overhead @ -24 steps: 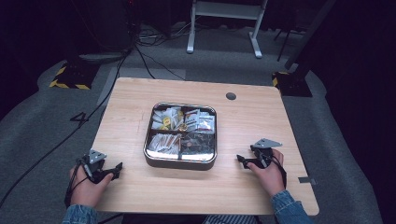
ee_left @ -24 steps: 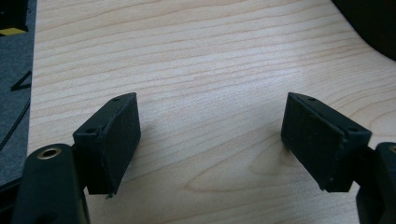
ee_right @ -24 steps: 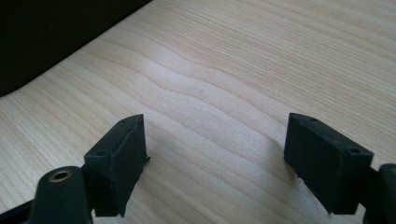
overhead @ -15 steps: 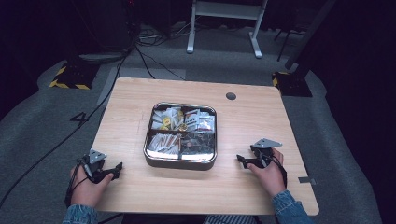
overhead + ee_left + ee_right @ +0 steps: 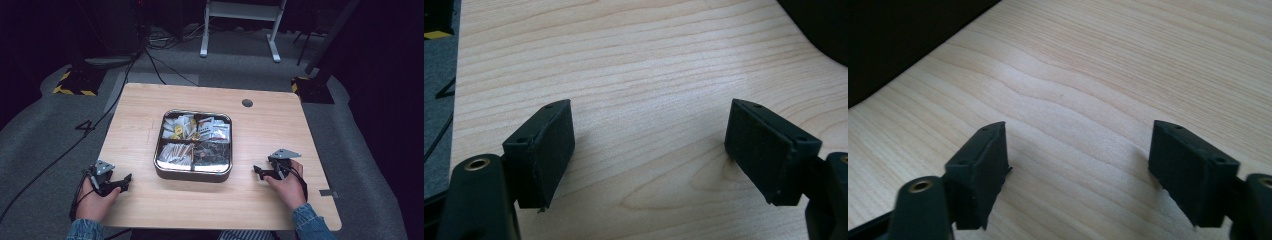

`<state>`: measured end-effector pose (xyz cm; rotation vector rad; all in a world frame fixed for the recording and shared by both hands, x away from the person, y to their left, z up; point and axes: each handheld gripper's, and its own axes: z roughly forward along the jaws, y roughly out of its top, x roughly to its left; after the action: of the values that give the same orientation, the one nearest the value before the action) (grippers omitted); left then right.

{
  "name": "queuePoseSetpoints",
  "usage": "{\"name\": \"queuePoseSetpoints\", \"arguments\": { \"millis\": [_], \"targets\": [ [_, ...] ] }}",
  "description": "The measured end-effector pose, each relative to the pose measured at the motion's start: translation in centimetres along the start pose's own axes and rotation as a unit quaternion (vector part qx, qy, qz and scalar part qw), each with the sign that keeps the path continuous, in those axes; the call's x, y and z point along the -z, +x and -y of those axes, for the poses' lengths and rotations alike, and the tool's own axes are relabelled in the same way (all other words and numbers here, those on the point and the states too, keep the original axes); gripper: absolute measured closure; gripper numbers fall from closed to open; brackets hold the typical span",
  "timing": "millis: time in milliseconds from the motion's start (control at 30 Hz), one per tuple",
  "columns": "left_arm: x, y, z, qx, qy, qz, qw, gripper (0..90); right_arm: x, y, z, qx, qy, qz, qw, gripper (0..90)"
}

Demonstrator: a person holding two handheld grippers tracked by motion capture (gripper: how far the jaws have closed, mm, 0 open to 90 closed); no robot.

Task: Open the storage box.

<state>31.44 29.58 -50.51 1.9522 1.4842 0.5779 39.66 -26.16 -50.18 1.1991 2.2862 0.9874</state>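
Observation:
A square metal tray [image 5: 193, 173] with four compartments of small packets stands in the middle of the wooden table [image 5: 270, 125]. My left gripper [image 5: 127, 178] rests on the table near the front left corner, to the left of the tray, open with only bare wood between its jaws [image 5: 649, 150]. On the other side of the tray, my right gripper [image 5: 256, 171] lies on the table, also open and holding nothing [image 5: 1078, 160]. Each is held by a hand in a denim sleeve.
A dark round cable hole [image 5: 247, 103] sits at the table's back right. Beyond the table, cables [image 5: 150, 55] run over the grey floor, and a white stand [image 5: 240, 15] is at the back. A yellow-black striped foot [image 5: 75, 85] is at far left.

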Motion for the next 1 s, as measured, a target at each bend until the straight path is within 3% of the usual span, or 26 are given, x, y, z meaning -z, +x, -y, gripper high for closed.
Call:
{"name": "queuePoseSetpoints", "arguments": {
  "millis": [167,267,500,833,1000],
  "targets": [
    [0.0,-0.2,0.1,0.000,-0.003,-0.001,1.0000,21.3,-0.2,-0.2,-0.9,0.006,0.010,-0.027,0.9996,39.7],
    [0.1,-0.2,0.1,-0.002,-0.001,0.003,1.0000,21.2,-0.1,-0.4,-1.5,-0.010,-0.004,-0.045,0.9989,37.1],
    [0.1,-0.2,0.1,-0.002,-0.002,0.001,1.0000,21.2,1.2,0.0,-3.9,-0.009,-0.032,-0.057,0.9978,34.6],
    [0.1,-0.2,0.1,-0.001,-0.001,0.004,1.0000,21.1,2.1,2.3,-8.5,0.047,-0.057,-0.080,0.9941,32.3],
    [0.1,-0.2,0.1,-0.001,-0.001,0.004,1.0000,21.0,2.1,3.2,-10.5,0.053,-0.061,-0.091,0.9926,32.6]
  ]
}}
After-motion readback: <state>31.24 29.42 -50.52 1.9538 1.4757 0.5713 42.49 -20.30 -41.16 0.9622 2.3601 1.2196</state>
